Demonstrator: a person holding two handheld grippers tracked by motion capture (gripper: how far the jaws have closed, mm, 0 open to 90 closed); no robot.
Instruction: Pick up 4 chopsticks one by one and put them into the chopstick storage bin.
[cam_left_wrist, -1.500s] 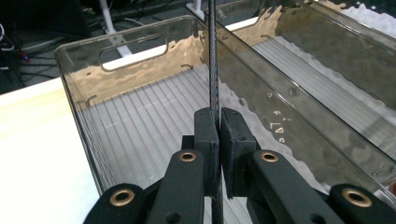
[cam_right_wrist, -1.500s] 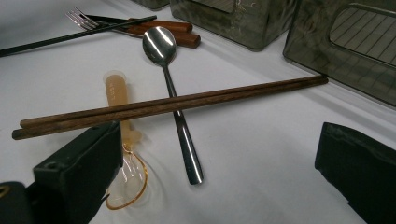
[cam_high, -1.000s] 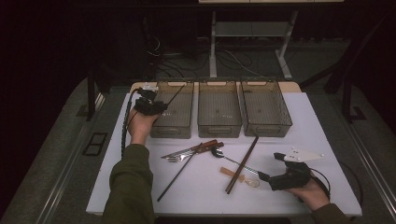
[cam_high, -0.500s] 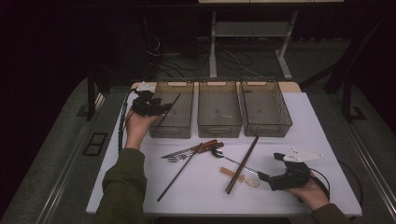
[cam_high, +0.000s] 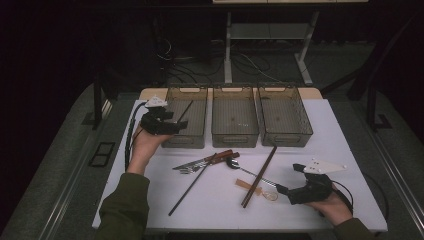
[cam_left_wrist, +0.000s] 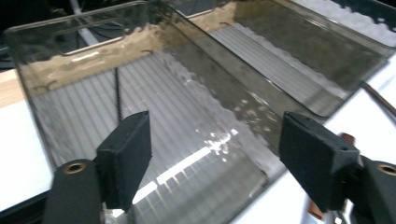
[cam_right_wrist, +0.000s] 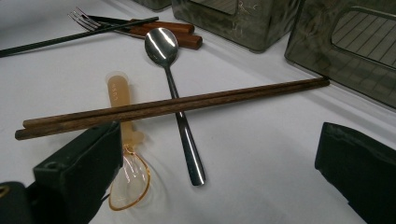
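While both grippers stand wide open and empty, left gripper (cam_high: 176, 123) over the left bin (cam_high: 196, 140), a dark chopstick (cam_left_wrist: 117, 95) lying inside beyond its jaws, right gripper (cam_high: 287, 179) low by the brown chopsticks (cam_right_wrist: 173, 107) crossing a steel spoon (cam_right_wrist: 173, 88).

Dark room, white table (cam_high: 345, 135), grey floor (cam_high: 60, 175)

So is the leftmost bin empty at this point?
No. The leftmost bin holds one dark chopstick, leaning against its far wall; the left gripper view shows it too.
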